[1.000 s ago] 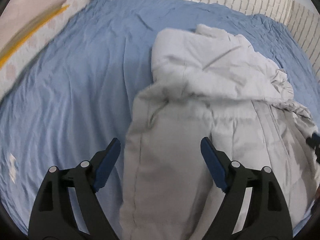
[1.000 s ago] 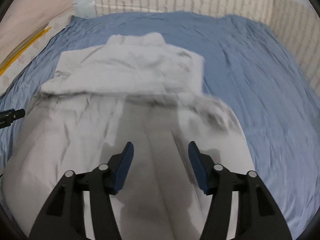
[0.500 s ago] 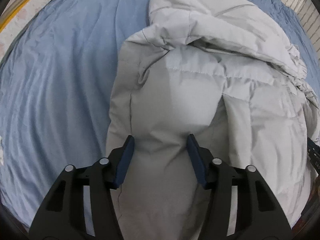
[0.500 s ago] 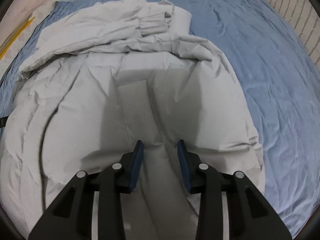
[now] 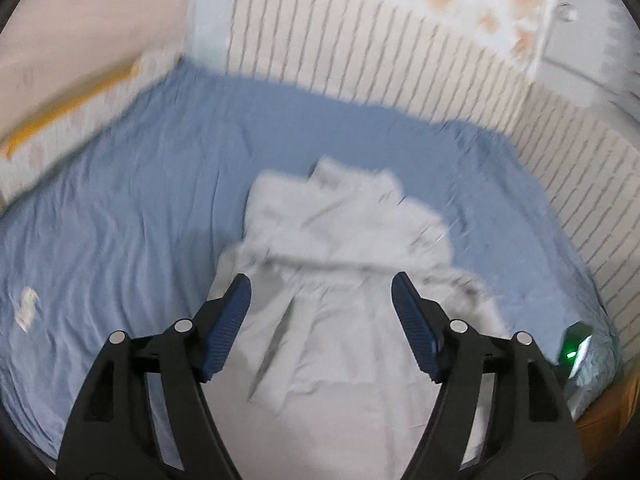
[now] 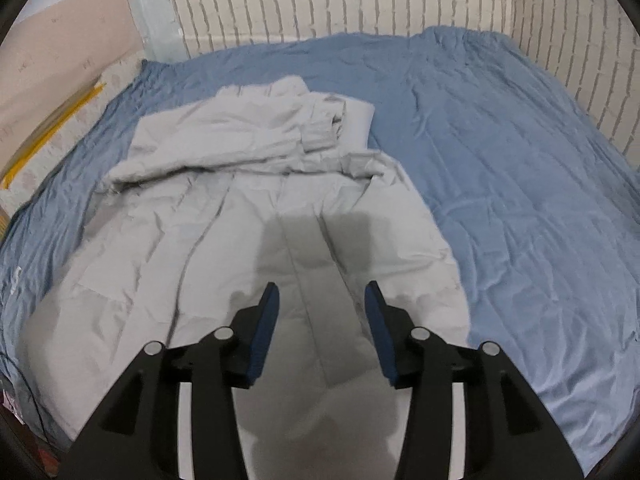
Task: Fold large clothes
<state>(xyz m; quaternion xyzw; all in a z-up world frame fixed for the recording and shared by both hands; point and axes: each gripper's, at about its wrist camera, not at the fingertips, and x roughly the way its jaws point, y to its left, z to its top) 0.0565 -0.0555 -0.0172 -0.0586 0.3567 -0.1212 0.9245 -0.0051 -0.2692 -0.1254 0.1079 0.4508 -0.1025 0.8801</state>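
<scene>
A bed (image 6: 500,168) covered by a creased blue sheet (image 5: 132,208) is seen to fill most of both wrist views, and it is bounded at 12 o'clock and 3 o'clock by a pale wall with a brick pattern (image 6: 360,0). At 9 to 10 o'clock a pinkish panel with a yellow stripe (image 6: 52,124) is seen along the bed's edge.

A large pale grey padded jacket (image 6: 240,220) is laid on the sheet. In the right wrist view it is spread from 6 o'clock up towards 11 o'clock, with its lower body flattened towards the camera and its upper part and sleeves bunched in a crumpled fold at the far end. In the left wrist view, which is blurred, the same jacket (image 5: 340,280) is shown running from 6 o'clock to the centre.

The left claw (image 5: 320,308) is held wide apart above the jacket, with nothing between its blue pads (image 5: 228,324). The right claw (image 6: 320,320) is spread less widely, yet plainly parted, and is held over the jacket's lower body; no cloth is gripped by it.

At 4 o'clock in the left wrist view a small green light (image 5: 576,348) is seen near the bed's edge; what carries it cannot be told.
</scene>
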